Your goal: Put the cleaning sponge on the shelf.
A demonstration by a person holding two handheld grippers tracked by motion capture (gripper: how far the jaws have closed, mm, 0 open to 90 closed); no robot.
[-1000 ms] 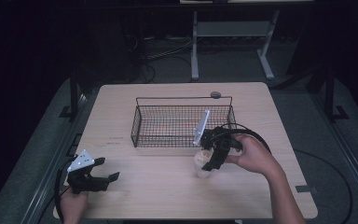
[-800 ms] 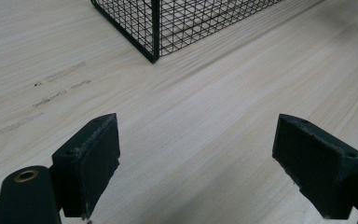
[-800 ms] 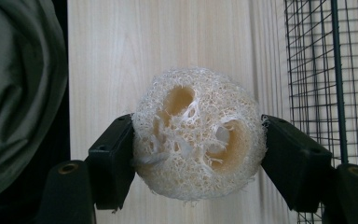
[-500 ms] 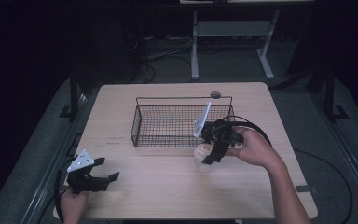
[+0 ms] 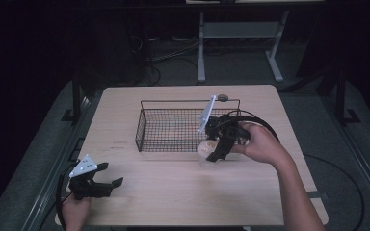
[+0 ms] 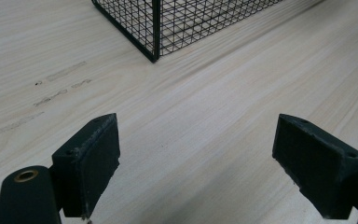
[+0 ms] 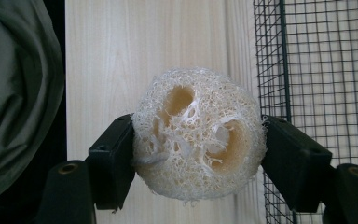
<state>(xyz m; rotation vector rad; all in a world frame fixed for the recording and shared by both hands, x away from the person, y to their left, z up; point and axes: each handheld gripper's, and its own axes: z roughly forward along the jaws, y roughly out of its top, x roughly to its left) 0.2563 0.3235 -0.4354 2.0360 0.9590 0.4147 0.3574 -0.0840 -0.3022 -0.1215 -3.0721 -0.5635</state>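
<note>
Lifted since a second ago, the right gripper (image 5: 211, 153) now hangs higher and closer to the wire basket (image 5: 147, 126), right at the basket's front right corner, where earlier it sat lower over the bare tabletop (image 5: 183, 183) in front of that corner. Its jaws pinch a pale loofah sponge (image 7: 199, 135) between them: in the right gripper view each black pad presses into one side of the round, holey sponge, which is clear of the wood beneath it. In that same view the basket's mesh wall stands just beside the sponge on one side, and bare wood and a fold of dark cloth (image 7: 18, 93) past the table's edge lie on the other. From the high view the sponge (image 5: 204, 148) shows as a small light lump under the gripper, at the basket's front right corner, and the person's right hand (image 5: 260, 144) has moved with it toward the basket; whether the sponge is over the rim or just outside it cannot be told. The basket itself sits where it was, in the middle of the tabletop toward the far edge. The left gripper (image 5: 107, 185) has not shifted: it rests near the front left corner of the tabletop, well apart from the basket. Its jaws are spread wide with nothing between them, and the left gripper view looks across plain wood to the basket's near corner (image 6: 154, 32).
</note>
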